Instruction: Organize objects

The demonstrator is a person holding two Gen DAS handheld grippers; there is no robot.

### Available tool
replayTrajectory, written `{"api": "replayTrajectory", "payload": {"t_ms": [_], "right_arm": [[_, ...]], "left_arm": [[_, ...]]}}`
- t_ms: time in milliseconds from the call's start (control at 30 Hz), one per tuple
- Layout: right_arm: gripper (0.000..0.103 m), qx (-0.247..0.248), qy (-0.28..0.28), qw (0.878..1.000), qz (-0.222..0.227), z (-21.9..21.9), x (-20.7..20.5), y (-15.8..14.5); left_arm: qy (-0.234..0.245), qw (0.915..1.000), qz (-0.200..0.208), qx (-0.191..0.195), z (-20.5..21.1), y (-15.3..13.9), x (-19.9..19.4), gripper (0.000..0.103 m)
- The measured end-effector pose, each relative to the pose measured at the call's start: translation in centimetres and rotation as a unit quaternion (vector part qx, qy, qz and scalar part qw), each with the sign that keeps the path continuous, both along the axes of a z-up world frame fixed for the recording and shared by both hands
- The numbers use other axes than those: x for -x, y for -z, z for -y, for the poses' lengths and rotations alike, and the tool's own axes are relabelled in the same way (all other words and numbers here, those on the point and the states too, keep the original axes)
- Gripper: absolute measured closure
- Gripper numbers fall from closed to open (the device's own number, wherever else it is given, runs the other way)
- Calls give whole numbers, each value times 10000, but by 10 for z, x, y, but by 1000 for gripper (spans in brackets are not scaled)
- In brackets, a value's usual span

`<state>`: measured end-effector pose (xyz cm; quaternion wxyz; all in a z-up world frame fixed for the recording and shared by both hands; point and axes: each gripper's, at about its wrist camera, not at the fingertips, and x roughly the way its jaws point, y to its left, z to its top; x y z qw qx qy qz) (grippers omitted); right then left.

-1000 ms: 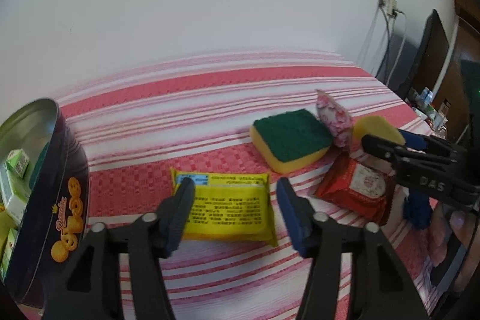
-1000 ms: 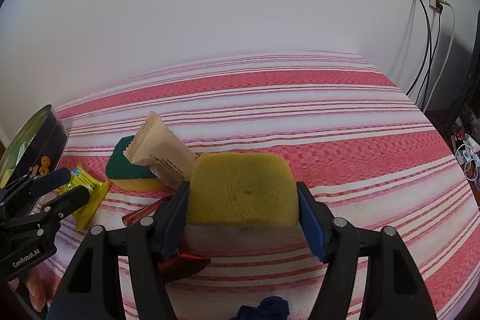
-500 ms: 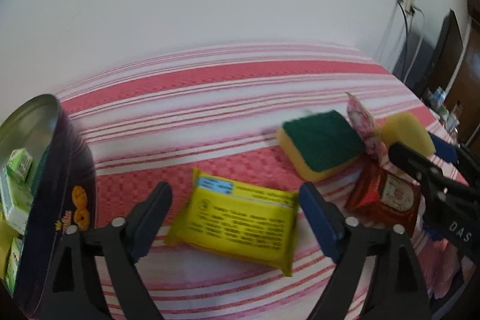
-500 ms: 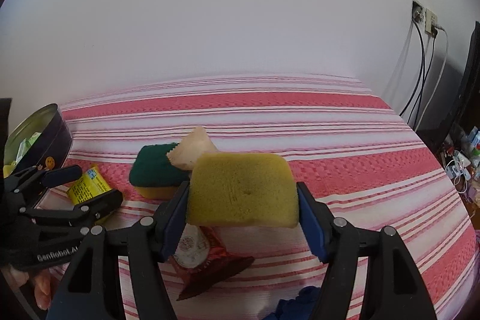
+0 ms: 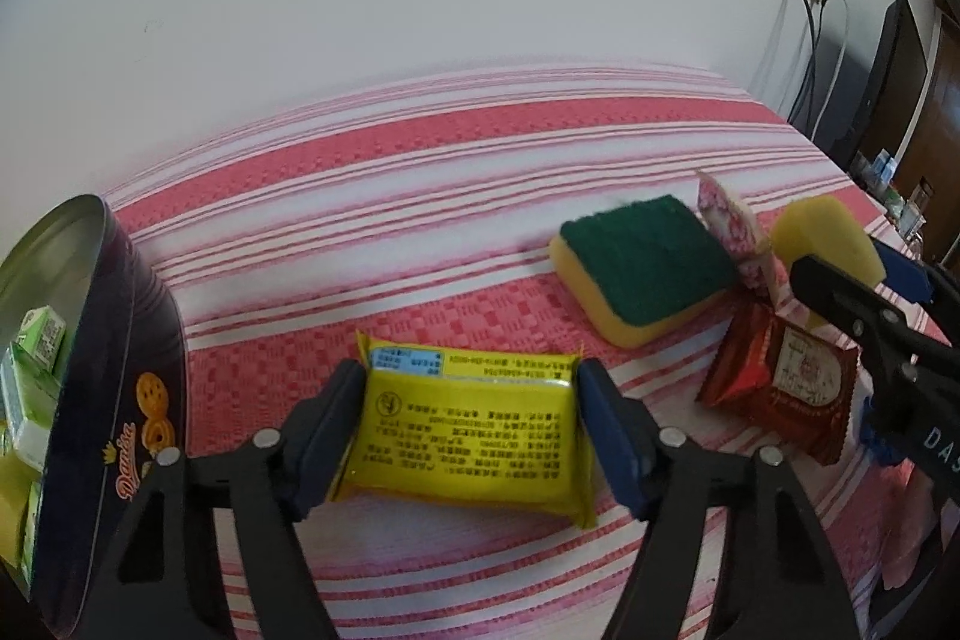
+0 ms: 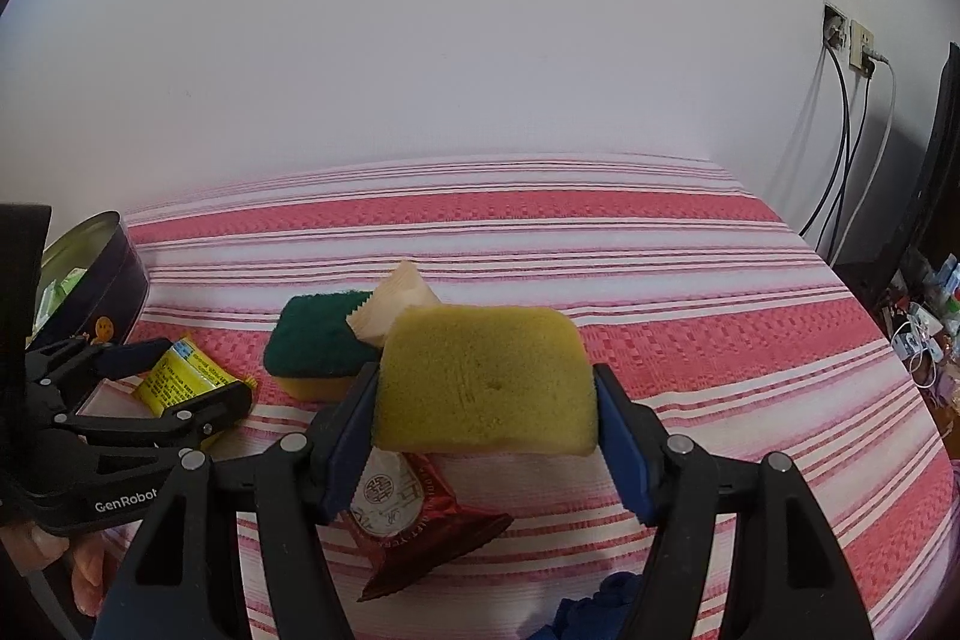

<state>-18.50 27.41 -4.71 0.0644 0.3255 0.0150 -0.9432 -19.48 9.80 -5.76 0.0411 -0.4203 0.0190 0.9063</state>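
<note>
On a bed covered with a red-and-white striped woven cloth point(image 5: 456, 160), a flat yellow plastic packet printed with black text point(image 5: 468, 430) lies between the two blue-padded fingers point(image 5: 591, 400) of the left gripper point(image 5: 465, 412). Its jaws are closing on the packet; the pads sit right at the packet's short edges, though whether they already press on it cannot be told. At about nine o'clock from the packet stands a round dark-blue metal biscuit tin point(image 5: 114, 358), open at the top, with small green-and-white cartons point(image 5: 42, 340) inside.

At roughly two o'clock from the packet rests a rectangular yellow sponge with a green scouring top point(image 5: 645, 262). Just beside it, at its three o'clock, a small pink floral-patterned pouch point(image 5: 729, 226) leans upright, and a shiny red foil snack packet with a cream label point(image 5: 780, 382) lies flat at the sponge's four o'clock.

The right gripper point(image 6: 486, 394) pinches a plain yellow foam sponge block point(image 6: 486, 382) between its blue pads, lifted clear of the cloth above the red foil packet. At its nine o'clock, in the right wrist view, the left gripper straddles the yellow packet. A hand point(image 6: 84, 574) shows under the left gripper's handle.
</note>
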Motion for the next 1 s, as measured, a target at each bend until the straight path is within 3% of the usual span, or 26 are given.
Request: {"api": "replayTrajectory", "payload": {"t_ms": [267, 1000], "right_arm": [[34, 54, -2, 9999, -115, -2, -3, -2], [34, 95, 63, 9973, -722, -7, -23, -14]], "left_arm": [[-54, 9999, -98, -104, 10, -4, -5, 33], [-524, 9937, -972, -168, 23, -26, -34, 33]]}}
